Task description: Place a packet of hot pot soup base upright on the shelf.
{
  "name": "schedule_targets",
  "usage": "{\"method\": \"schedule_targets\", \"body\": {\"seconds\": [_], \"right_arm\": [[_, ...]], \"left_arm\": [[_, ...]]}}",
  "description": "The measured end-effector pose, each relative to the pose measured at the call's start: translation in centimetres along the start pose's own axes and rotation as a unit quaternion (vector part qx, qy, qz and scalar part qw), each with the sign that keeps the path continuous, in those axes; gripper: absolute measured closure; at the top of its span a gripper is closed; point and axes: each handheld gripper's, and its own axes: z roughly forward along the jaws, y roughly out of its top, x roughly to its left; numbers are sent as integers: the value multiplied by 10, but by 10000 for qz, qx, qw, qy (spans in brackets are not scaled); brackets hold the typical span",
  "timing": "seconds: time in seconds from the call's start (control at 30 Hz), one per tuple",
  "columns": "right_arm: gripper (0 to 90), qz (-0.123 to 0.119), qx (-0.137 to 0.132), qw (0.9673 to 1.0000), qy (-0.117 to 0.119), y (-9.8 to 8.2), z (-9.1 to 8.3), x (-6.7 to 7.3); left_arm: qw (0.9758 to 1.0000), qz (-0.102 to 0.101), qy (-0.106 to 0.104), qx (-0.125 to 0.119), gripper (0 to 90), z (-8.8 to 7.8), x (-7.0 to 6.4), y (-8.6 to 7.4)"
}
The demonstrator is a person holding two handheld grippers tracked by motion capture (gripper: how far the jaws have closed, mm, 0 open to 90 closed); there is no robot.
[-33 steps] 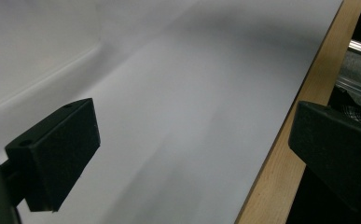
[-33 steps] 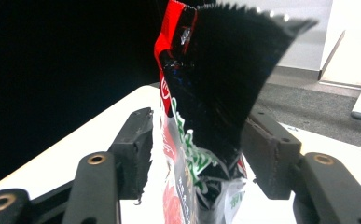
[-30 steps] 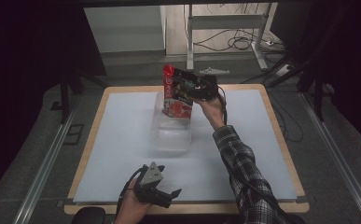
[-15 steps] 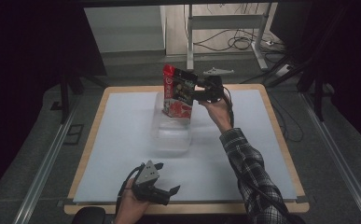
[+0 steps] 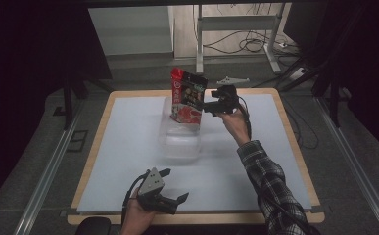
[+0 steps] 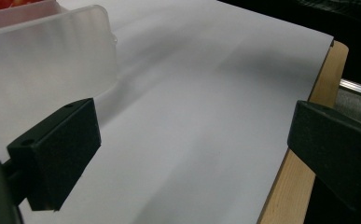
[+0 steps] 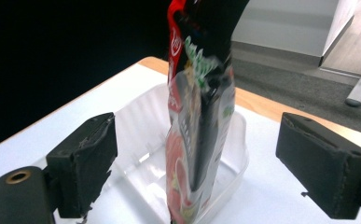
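A red and black snack bag [image 5: 188,97] stands upright in the far end of a clear plastic bin [image 5: 179,142] at the middle of the table. My right gripper [image 5: 207,106] hovers just right of the bag, pointing at it. Its jaws have just been opening. In the right gripper view the bag [image 7: 199,121] stands farther off, in line with the gap between the wide-apart pads, untouched by either. My left gripper [image 5: 175,185] rests open near the table's front edge with nothing in it, and its own view shows the bin [image 6: 47,60] to the upper left.
A white mat [image 5: 255,161] covers the wood-rimmed table [image 5: 290,142]. Metal rails run along both sides of the table, and a desk frame with cables stands on the floor behind it. The table's wooden edge [image 6: 304,154] lies near my left gripper.
My right gripper has let go of the bag and drawn back to the right. The bag stays standing in the bin. The left gripper has kept still.
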Motion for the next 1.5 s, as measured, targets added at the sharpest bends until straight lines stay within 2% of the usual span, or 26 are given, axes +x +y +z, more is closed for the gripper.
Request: {"method": "schedule_targets", "body": {"seconds": [0.23,0.4,0.67,0.93,1.1,1.27,1.37,1.5], "right_arm": [[114,-147,153,9998,34,-8,-5,3],[108,-146,218,9997,22,-14,-10,5],[73,-206,272,9994,-4,-18,-24,9],[38,-333,334,9989,40,-24,-41,18],[27,-455,345,9984,27,-29,-53,25],[27,-398,364,9985,37,-38,-62,28],[27,-339,403,9986,16,-44,-67,27],[22,-381,441,9983,-56,-51,-72,29]], "left_arm": [[10000,34,-37,24,15,1,-1,0],[10000,58,-11,25,14,1,-1,-1],[9999,-58,-75,144,17,2,0,0],[9998,-60,-20,206,17,1,1,0],[9995,14,-22,301,19,3,0,-1],[9994,101,7,329,18,4,-1,-1],[9995,58,37,312,17,3,0,0],[9995,41,55,312,16,3,1,0]]}}
